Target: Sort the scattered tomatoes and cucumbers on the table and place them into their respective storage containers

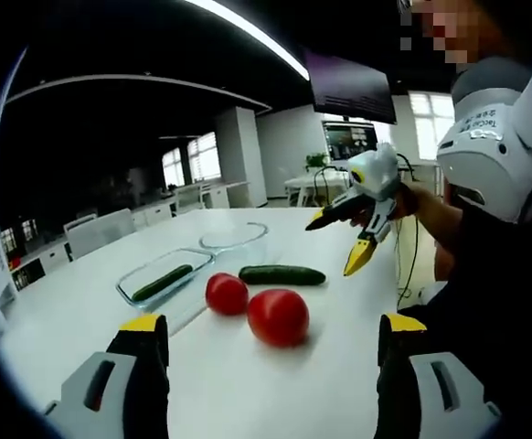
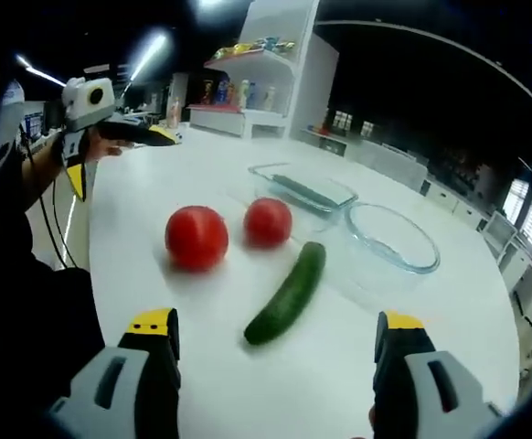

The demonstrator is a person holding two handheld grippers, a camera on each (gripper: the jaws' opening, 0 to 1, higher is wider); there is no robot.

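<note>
Two red tomatoes [image 1: 278, 316] [image 1: 227, 294] lie side by side on the white table [image 1: 275, 393], and a loose cucumber [image 1: 282, 274] rests just beyond them. A second cucumber [image 1: 162, 283] lies inside a rectangular glass container [image 1: 202, 259], with a round glass bowl [image 1: 234, 240] behind it holding nothing. My left gripper [image 1: 271, 355] is open, hovering short of the bigger tomato. My right gripper [image 2: 275, 361] is open just short of the loose cucumber [image 2: 287, 293], with the tomatoes [image 2: 196, 237] [image 2: 268, 222], the container [image 2: 344, 187] and the bowl [image 2: 389, 238] beyond. Each gripper appears in the other's view, open, over the table: right [image 1: 335, 247], left [image 2: 124, 163].
A person in dark clothes stands at the table's edge, with a hand [image 1: 403, 197] on the right gripper and cables hanging down. White chairs [image 1: 101, 229] line the far side. A shelf with goods [image 2: 248, 55] stands beyond the table.
</note>
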